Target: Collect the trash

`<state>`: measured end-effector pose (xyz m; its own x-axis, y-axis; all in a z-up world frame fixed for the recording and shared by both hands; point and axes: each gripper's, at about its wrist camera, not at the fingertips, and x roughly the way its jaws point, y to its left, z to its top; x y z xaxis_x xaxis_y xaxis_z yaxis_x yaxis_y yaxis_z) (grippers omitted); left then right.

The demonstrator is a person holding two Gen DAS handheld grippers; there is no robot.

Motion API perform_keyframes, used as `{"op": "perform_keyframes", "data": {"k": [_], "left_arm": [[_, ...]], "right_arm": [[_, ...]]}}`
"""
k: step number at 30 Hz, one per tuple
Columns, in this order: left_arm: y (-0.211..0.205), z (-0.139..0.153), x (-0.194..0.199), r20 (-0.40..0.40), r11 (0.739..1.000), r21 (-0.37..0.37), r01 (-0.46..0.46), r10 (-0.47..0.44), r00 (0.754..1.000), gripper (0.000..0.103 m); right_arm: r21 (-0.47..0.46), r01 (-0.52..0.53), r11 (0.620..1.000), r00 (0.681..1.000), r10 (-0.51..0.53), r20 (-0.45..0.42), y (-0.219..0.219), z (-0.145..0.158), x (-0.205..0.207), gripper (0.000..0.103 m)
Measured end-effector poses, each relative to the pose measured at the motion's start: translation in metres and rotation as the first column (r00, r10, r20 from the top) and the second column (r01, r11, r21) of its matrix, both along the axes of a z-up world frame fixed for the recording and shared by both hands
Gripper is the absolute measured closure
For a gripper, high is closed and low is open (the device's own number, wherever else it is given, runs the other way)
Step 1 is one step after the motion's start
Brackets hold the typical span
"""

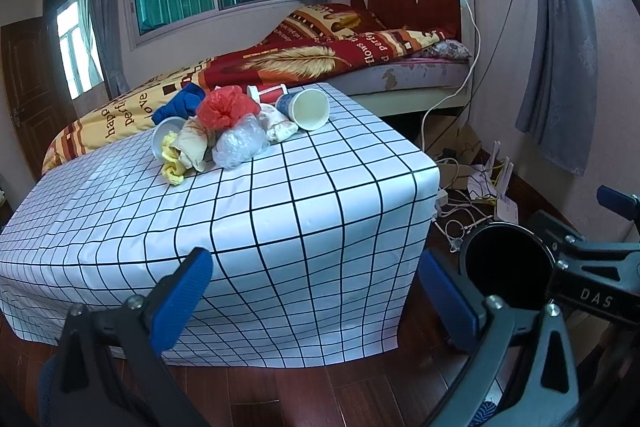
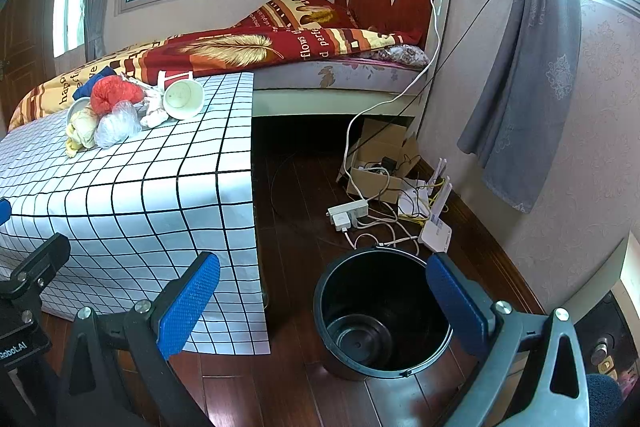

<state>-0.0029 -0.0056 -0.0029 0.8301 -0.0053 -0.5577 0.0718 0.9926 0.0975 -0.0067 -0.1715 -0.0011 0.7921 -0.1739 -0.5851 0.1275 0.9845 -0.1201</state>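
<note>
A pile of trash sits on the far part of the checked table [image 1: 280, 195]: a red plastic bag [image 1: 226, 107], a clear plastic bag [image 1: 240, 143], crumpled paper [image 1: 192, 147], a yellow scrap [image 1: 174, 167] and a tipped paper cup [image 1: 306, 109]. The pile also shows in the right wrist view, with the red bag [image 2: 116, 93] and the cup [image 2: 184, 99]. A black bin [image 2: 380, 311] stands empty on the floor right of the table. My left gripper [image 1: 316, 291] is open and empty, low in front of the table. My right gripper [image 2: 324, 303] is open and empty above the bin.
A bed [image 1: 320, 59] with a red and yellow blanket stands behind the table. A power strip [image 2: 348, 213], cables, a router [image 2: 436, 233] and a cardboard box [image 2: 380, 155] lie on the wood floor by the wall. Grey curtains [image 2: 528, 75] hang at right.
</note>
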Motion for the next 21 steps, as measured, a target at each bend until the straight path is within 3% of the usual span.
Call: {"op": "perform_keyframes", "data": {"k": [21], "left_arm": [[0.0054, -0.0027, -0.0014, -0.005, 1.000, -0.003, -0.002, 0.002, 1.000, 0.000]], "right_arm": [[0.001, -0.002, 1.000, 1.000, 0.002, 0.001, 0.0002, 0.0015, -0.0003, 0.000]]}}
